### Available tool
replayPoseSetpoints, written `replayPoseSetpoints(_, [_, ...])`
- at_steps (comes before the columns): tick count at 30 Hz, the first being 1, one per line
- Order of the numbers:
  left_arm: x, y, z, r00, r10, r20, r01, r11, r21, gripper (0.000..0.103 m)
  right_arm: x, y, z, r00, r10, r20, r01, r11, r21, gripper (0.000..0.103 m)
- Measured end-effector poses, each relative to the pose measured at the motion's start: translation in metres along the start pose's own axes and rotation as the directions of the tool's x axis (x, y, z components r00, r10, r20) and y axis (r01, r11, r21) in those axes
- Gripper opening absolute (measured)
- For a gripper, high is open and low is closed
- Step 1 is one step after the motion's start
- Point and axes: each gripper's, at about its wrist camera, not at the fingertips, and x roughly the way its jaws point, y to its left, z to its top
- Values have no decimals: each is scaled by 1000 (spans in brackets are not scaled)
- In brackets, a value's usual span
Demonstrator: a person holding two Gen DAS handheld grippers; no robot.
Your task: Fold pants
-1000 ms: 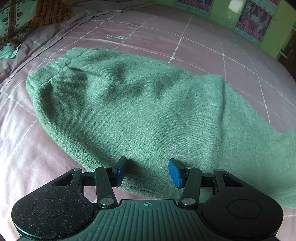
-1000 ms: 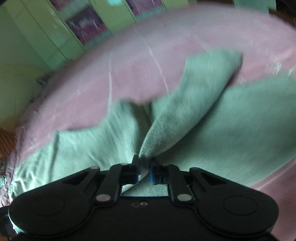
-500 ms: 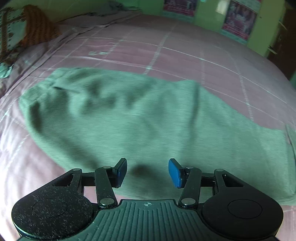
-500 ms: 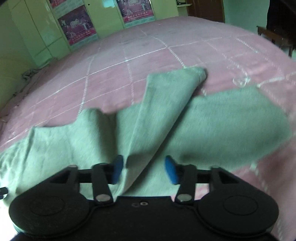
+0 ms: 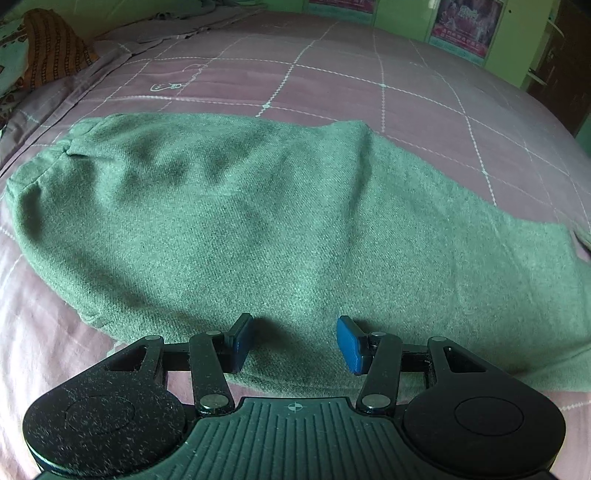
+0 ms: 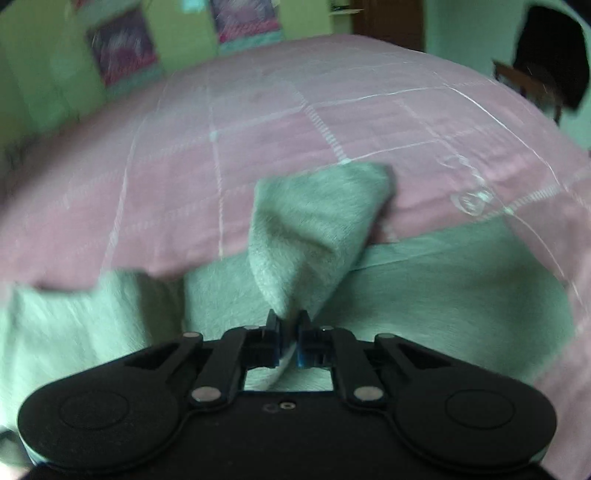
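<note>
Left wrist view: green pants (image 5: 258, 221) lie flat on the pink checked bedspread (image 5: 369, 85), running from the left edge to the right edge of the frame across the middle. Waistband end at centre-left, near the bedspread's left border; a patterned orange pillow (image 5: 48, 55) sits in the upper left corner. Bare bedspread fills the whole upper half, up to the green wall with posters (image 5: 465, 22) along the top right. Lower left is also bare bedspread.

Left gripper (image 5: 295, 341): jaws spread wide, nothing between them. Blue pads (image 5: 349, 343) hang over the near edge of the pants at bottom centre; contact with the cloth can't be told. The near hem passes just under the fingers.

Right wrist view, motion-blurred: right gripper (image 6: 290, 336) clenched on a fold of the pants (image 6: 443, 295), cloth pinched between the pads at bottom centre. From the pinch a pant leg rises in a tented flap, its tip at frame centre over the bedspread (image 6: 258, 129). The rest of the cloth spreads flat to lower left and lower right. Upper half is bare bedspread; dark doorway (image 6: 550, 62) at upper right.
</note>
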Motion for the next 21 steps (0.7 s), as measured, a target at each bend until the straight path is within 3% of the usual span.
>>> replayPoseSetpoints(3, [0, 1, -1, 1000, -2, 4, 2, 1000, 12, 50, -40, -43, -14, 995, 91, 41, -97, 982, 165, 7])
replayPoseSetpoints(6, [1, 0, -1, 1000, 2, 4, -2, 1000, 21, 50, -25, -64, -45, 996, 22, -83, -9, 989, 147, 4])
replayPoseSetpoints(7, [1, 0, -1, 1000, 3, 3, -3, 1000, 18, 50, -24, -71, -51, 996, 37, -87, -23, 987, 158, 4])
replayPoseSetpoints(9, [1, 0, -1, 1000, 6, 0, -6, 1000, 16, 50, -31, -71, -48, 998, 25, -51, -17, 988, 153, 24])
replayPoseSetpoints(13, [0, -1, -1, 1000, 9, -2, -9, 1000, 8, 50, -33, -53, -25, 999, -34, 8, 33, 998, 48, 27])
replayPoseSetpoints(15, [0, 0, -1, 1000, 11, -1, -11, 1000, 7, 51, -23, -52, -13, 999, -39, 7, 38, 998, 58, 38])
replayPoseSetpoints(17, [1, -1, -2, 1000, 14, 0, -14, 1000, 12, 51, -13, -46, -2, 998, -59, 7, 58, 997, 41, 42])
replayPoseSetpoints(19, [1, -1, -2, 1000, 16, 0, -16, 1000, 12, 51, -5, -43, 5, 996, -91, 15, 91, 996, 5, 36])
replayPoseSetpoints(20, [1, -1, -1, 1000, 17, -1, -17, 1000, 12, 51, -2, -43, 8, 995, -102, 21, 103, 995, -5, 23])
replayPoseSetpoints(21, [2, -1, -1, 1000, 18, -2, -18, 1000, 11, 51, -1, -44, 12, 994, -104, 26, 104, 995, -5, 18])
